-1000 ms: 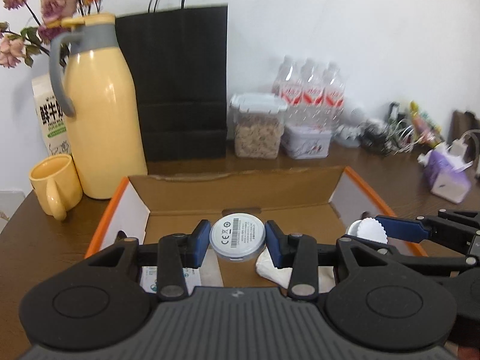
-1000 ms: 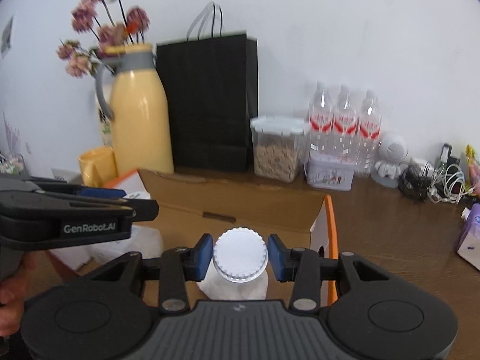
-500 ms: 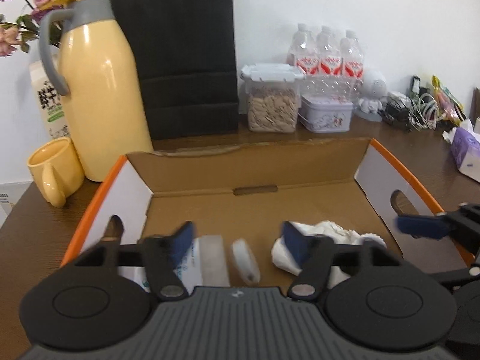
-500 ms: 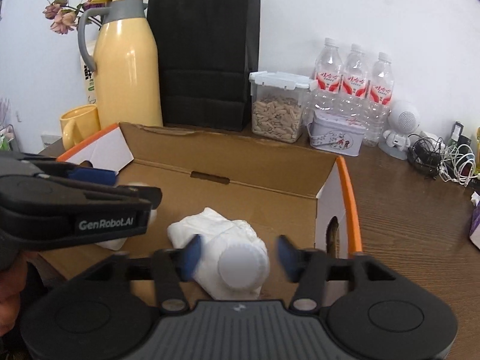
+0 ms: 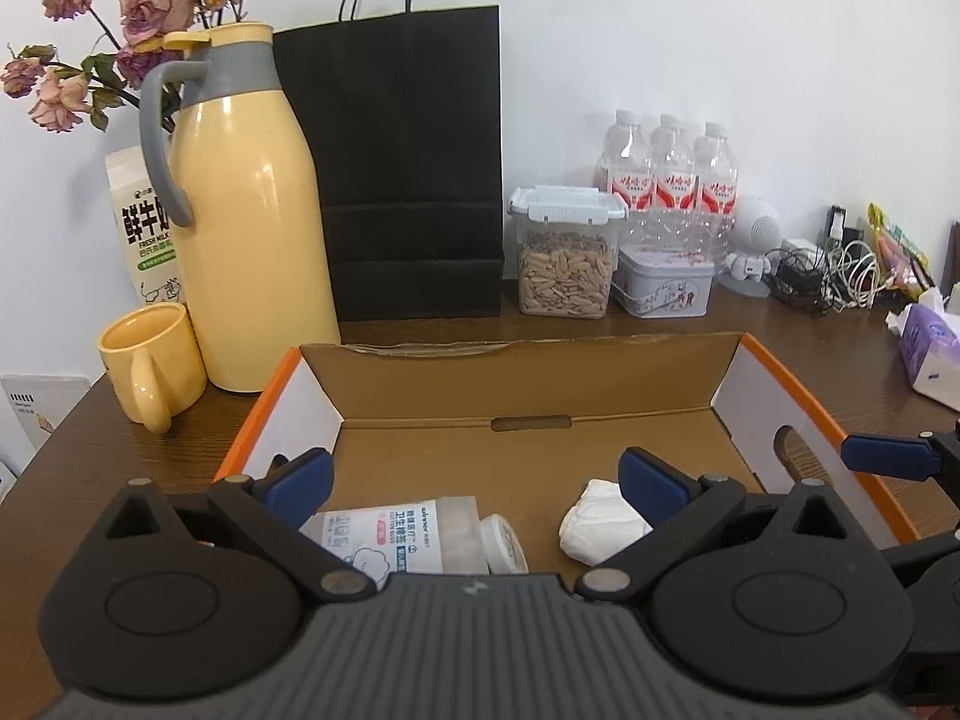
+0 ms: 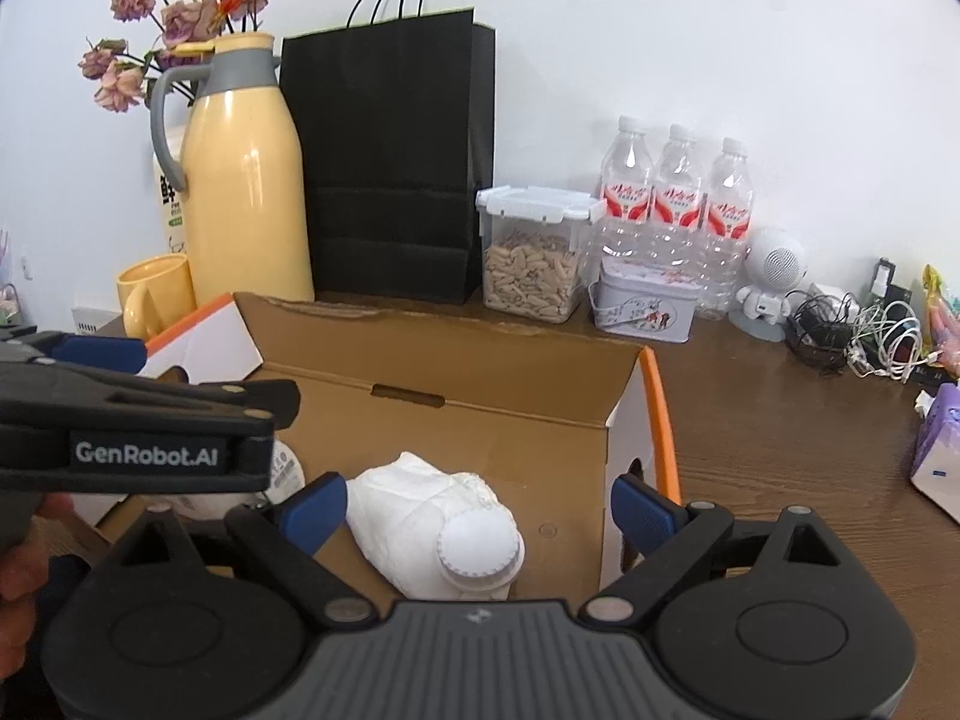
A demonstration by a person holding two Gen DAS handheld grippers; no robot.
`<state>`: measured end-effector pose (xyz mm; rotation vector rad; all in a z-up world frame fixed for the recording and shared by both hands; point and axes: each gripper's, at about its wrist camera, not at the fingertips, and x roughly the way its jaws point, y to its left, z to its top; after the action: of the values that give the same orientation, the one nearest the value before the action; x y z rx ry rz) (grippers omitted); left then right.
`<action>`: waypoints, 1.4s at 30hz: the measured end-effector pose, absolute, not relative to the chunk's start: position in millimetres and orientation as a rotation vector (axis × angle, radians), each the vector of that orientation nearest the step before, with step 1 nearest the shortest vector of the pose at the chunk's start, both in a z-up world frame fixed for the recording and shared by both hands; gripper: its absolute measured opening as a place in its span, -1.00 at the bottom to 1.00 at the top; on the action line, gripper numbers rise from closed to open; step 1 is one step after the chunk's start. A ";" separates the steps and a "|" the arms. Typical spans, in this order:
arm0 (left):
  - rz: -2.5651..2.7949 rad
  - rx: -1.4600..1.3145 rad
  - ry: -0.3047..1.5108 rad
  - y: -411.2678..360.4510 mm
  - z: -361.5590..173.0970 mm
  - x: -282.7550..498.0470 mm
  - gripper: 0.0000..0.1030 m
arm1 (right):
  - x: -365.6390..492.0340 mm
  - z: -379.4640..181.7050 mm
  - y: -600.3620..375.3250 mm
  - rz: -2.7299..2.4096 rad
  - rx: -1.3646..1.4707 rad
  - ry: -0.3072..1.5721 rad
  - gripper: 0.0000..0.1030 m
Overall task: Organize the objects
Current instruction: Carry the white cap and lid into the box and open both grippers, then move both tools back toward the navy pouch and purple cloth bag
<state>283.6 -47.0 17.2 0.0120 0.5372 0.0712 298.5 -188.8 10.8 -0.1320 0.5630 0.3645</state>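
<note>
Now both of our grippers stand wide over the cardboard box (image 5: 528, 384), and neither one holds anything. The left gripper (image 5: 474, 483) has just been opening, and the cotton swab container (image 5: 408, 540) lies on its side on the box floor below it, free of the pads. The right gripper (image 6: 480, 504) has also just been opening; the white bottle (image 6: 444, 534) with the ribbed cap lies on its side in the box between the jaws, and the pads do not touch it.

So we judge that these two things are already put away. What else must go into the box, we cannot tell from these views.

The box sits on a dark brown wooden table (image 6: 780, 420). Behind it, along a white wall, stand a yellow jug (image 5: 252, 228), a yellow mug (image 5: 153, 369), a milk carton (image 5: 141, 228), a black paper bag (image 5: 408, 162), a container of seeds (image 5: 564, 258), a small tin (image 5: 663, 285) and water bottles (image 6: 678, 192). Far to the right lie cables (image 6: 864, 330) and a tissue pack (image 5: 930, 354).
</note>
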 end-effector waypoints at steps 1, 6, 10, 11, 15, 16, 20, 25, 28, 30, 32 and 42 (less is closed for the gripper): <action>0.070 0.008 0.534 -46.2 19.1 279.7 1.00 | 295.8 13.0 -189.8 0.364 -0.131 0.556 0.84; 0.065 -0.003 0.502 -42.9 30.3 258.8 1.00 | 276.4 25.9 -195.9 0.371 -0.131 0.513 0.90; 0.044 -0.004 0.464 -40.2 41.8 235.1 1.00 | 254.1 37.4 -202.4 0.374 -0.131 0.465 1.00; 0.039 0.000 0.454 -39.6 44.5 228.1 1.00 | 248.5 39.9 -204.5 0.375 -0.128 0.456 1.00; 0.016 0.009 0.416 -36.8 53.8 199.0 1.00 | 220.7 49.7 -213.1 0.378 -0.128 0.422 1.00; 0.011 0.011 0.406 -35.9 55.7 191.3 1.00 | 213.1 52.1 -216.0 0.377 -0.128 0.414 1.00; -0.018 0.017 0.379 -32.0 58.4 159.3 1.00 | 184.1 56.9 -227.7 0.382 -0.122 0.404 1.00; -0.032 0.027 0.369 -28.4 52.1 124.7 1.00 | 148.3 52.1 -240.5 0.379 -0.129 0.417 1.00; -0.029 0.035 0.371 -27.4 43.5 105.0 1.00 | 129.2 44.7 -247.7 0.381 -0.123 0.421 1.00; -0.026 0.038 0.375 -26.8 36.7 94.2 1.00 | 117.5 38.7 -251.9 0.376 -0.118 0.428 1.00; -0.022 0.032 0.389 -24.7 29.5 83.7 1.00 | 107.1 32.1 -256.4 0.373 -0.111 0.441 1.00; 0.022 -0.009 0.437 -8.9 -5.0 41.2 1.00 | 67.2 1.1 -274.2 0.341 -0.105 0.517 1.00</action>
<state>41.2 -8.9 -5.0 -0.0092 0.4371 0.0217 67.2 -274.2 1.1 -0.1047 0.5171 0.3413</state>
